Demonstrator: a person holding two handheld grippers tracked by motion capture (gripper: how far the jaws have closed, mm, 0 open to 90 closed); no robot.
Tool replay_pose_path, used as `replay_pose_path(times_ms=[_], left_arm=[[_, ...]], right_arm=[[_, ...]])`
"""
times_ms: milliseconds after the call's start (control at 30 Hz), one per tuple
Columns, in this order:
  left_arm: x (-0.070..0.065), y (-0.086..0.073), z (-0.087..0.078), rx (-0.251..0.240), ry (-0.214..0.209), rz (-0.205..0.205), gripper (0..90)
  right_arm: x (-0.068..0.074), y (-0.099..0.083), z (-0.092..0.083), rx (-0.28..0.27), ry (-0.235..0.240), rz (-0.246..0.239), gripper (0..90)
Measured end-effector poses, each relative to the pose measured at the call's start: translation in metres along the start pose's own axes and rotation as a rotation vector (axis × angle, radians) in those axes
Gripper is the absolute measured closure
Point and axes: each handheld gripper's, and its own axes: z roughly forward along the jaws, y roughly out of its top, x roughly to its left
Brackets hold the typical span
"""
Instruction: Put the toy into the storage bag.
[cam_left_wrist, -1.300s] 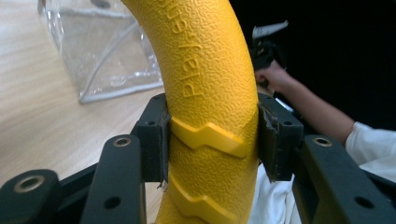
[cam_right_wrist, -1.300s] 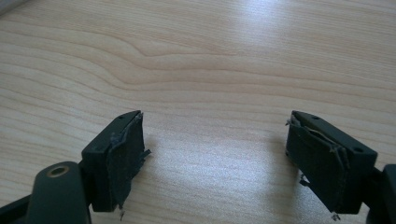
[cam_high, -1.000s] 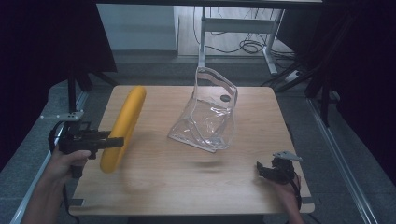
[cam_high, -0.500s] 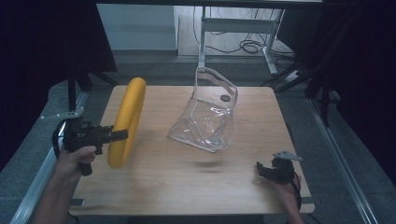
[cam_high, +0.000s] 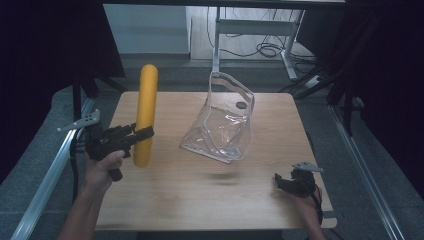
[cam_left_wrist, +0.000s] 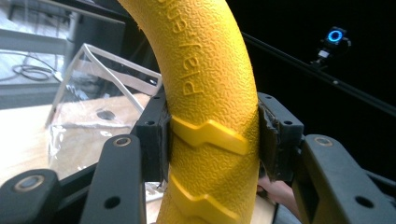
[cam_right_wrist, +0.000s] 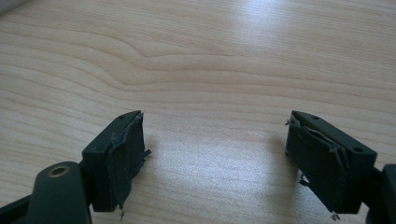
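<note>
A long yellow textured tube stands nearly upright over the table's left side. My left gripper is shut on its lower part. In the left gripper view both pads press the yellow tube from either side, and the left gripper holds it clear of the table. A clear plastic pouch with a white rim stands open at the table's middle back; the clear pouch appears behind the tube. My right gripper rests open at the front right, and the right gripper has bare wood between its jaws.
The wooden table has metal rails along its left and right sides. Desk legs and cables lie on the floor behind it. A small camera with a blue ring hangs in the dark background.
My left hand has lifted the yellow tube and swung it from a slant to nearly upright, moving it right toward the pouch. The right gripper has stayed put.
</note>
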Motion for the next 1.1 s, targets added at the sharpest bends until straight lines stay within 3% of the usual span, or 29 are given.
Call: replay_pose_path(times_ms=[167,400,633,1100], left_arm=[[-0.009,0.004,0.010,-0.021,0.043,0.055,51.8],[-0.017,0.005,0.025,-0.049,0.067,0.090,51.8],[-0.021,0.003,0.040,-0.074,0.079,0.102,51.8],[-0.030,0.004,0.062,-0.077,0.094,0.144,51.8]], right_arm=[[0.000,0.000,0.000,0.001,0.000,0.003,19.8],[0.000,0.000,0.000,0.000,0.000,0.005,19.8],[0.000,0.000,0.000,-0.001,-0.001,0.003,19.8],[0.000,0.000,0.001,-0.005,-0.001,0.004,19.9]])
